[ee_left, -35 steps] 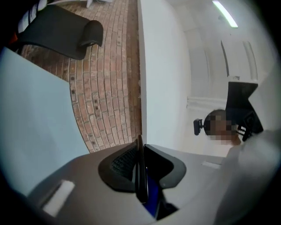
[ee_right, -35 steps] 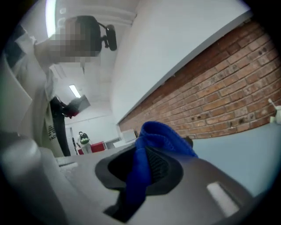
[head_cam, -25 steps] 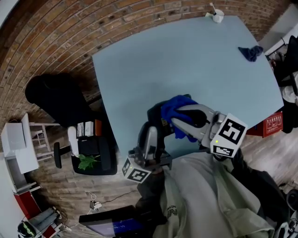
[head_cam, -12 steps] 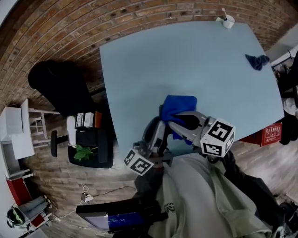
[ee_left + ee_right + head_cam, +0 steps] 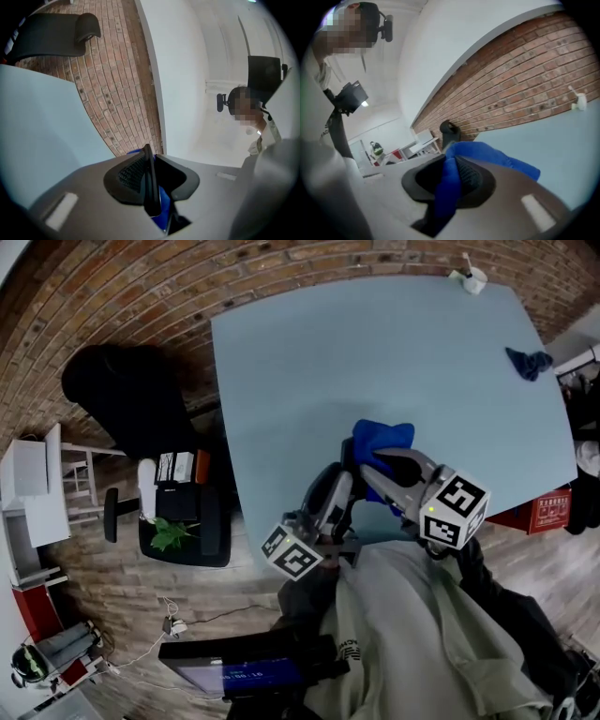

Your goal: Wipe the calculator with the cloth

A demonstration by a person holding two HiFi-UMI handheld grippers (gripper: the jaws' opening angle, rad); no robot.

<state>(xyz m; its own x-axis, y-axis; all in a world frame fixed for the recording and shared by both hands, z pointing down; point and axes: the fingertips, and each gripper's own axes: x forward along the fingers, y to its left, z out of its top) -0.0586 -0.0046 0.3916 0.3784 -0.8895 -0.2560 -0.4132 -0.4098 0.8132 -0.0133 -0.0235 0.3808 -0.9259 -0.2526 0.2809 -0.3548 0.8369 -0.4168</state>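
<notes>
My left gripper (image 5: 343, 487) holds the calculator (image 5: 151, 187), a thin dark slab seen edge-on between its jaws in the left gripper view. Those jaws are opening slightly, with the slab still against the pads (image 5: 132, 172). My right gripper (image 5: 380, 463) is shut on a bunched blue cloth (image 5: 384, 435) and presses it to the calculator's far end, just above the near edge of the light blue table (image 5: 375, 352). In the right gripper view the cloth (image 5: 487, 154) bulges out between the jaws. A strip of the cloth (image 5: 164, 212) shows behind the slab.
A second dark blue cloth (image 5: 530, 362) lies at the table's far right. A white cup (image 5: 472, 278) stands at the far corner. Left of the table are a black chair (image 5: 122, 399) and a potted plant (image 5: 169, 535) on the brick floor.
The head view has shifted. The cloth, draped lower over the calculator a second ago, now sits bunched at its far end with the right gripper. The left gripper keeps its hold.
</notes>
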